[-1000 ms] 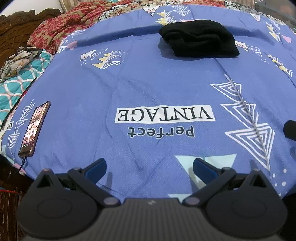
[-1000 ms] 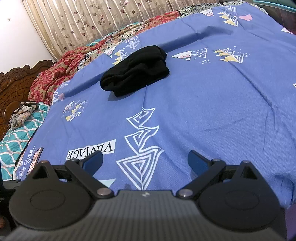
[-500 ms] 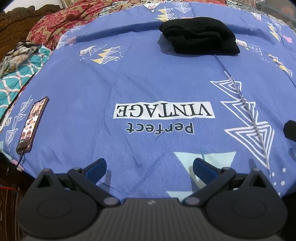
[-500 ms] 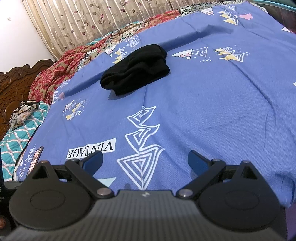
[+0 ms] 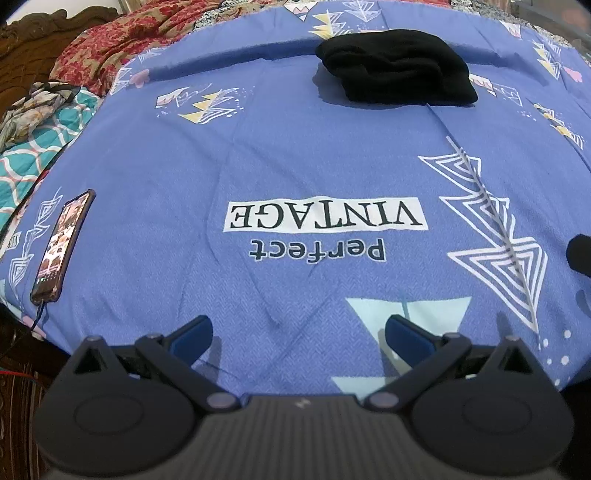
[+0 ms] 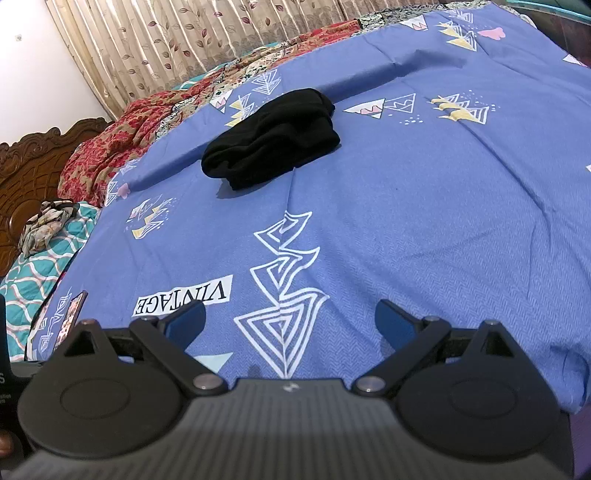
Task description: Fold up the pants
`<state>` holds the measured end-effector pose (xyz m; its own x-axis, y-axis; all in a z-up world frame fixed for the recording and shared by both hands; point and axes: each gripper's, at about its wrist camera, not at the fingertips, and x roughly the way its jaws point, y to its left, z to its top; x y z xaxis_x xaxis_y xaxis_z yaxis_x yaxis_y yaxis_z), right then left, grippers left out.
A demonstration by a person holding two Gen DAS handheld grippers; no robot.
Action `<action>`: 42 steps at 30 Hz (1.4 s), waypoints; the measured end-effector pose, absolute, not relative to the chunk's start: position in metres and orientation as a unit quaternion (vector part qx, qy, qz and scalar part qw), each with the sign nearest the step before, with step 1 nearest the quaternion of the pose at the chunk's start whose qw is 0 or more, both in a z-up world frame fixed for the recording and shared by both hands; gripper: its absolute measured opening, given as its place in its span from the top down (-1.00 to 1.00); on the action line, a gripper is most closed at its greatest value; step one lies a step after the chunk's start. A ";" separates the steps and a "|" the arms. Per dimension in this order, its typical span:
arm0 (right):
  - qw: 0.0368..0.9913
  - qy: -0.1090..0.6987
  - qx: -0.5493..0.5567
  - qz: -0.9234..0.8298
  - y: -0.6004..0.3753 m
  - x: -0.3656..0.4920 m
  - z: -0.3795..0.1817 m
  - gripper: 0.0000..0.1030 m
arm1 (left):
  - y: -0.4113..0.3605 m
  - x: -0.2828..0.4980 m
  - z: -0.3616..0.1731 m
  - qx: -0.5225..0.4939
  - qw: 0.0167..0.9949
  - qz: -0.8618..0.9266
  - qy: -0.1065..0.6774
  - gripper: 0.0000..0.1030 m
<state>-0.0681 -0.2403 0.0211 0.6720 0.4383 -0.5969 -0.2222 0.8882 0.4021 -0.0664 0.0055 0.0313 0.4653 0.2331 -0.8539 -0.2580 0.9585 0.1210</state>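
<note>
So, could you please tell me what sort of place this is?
Most likely a home bedroom: a bed under a blue printed bedsheet, a carved wooden headboard and leaf-patterned curtains.

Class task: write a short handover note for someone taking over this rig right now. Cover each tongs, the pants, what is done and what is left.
Left tongs: open, empty, low at the near bed edge.
Right tongs: open, empty, also at the near edge.
Pants: black, lying in a compact bundle far across the blue bedsheet, untouched by either tongs.
Phone: on the left edge of the bed.
Done: pants look folded.
Left: nothing obvious; check tidiness.
</note>
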 end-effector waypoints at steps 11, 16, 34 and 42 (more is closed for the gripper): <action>0.902 0.361 0.149 0.183 -0.240 -0.068 0.021 -0.93 | 0.006 -0.066 0.031 -0.017 0.855 0.141 0.500 -1.00; 0.902 0.361 0.149 0.183 -0.240 -0.068 0.022 -0.93 | 0.005 -0.066 0.030 -0.017 0.855 0.140 0.500 -1.00; 0.901 0.362 0.150 0.184 -0.241 -0.067 0.022 -0.93 | 0.003 -0.066 0.029 -0.016 0.853 0.138 0.502 -1.00; 0.901 0.362 0.149 0.184 -0.242 -0.067 0.022 -0.93 | 0.005 -0.066 0.029 -0.014 0.853 0.141 0.502 -1.00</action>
<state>-0.0668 -0.2421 0.0218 0.6693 0.4409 -0.5980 -0.2242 0.8872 0.4032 -0.0662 0.0051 0.0289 0.4565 0.2272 -0.8602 -0.2552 0.9597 0.1180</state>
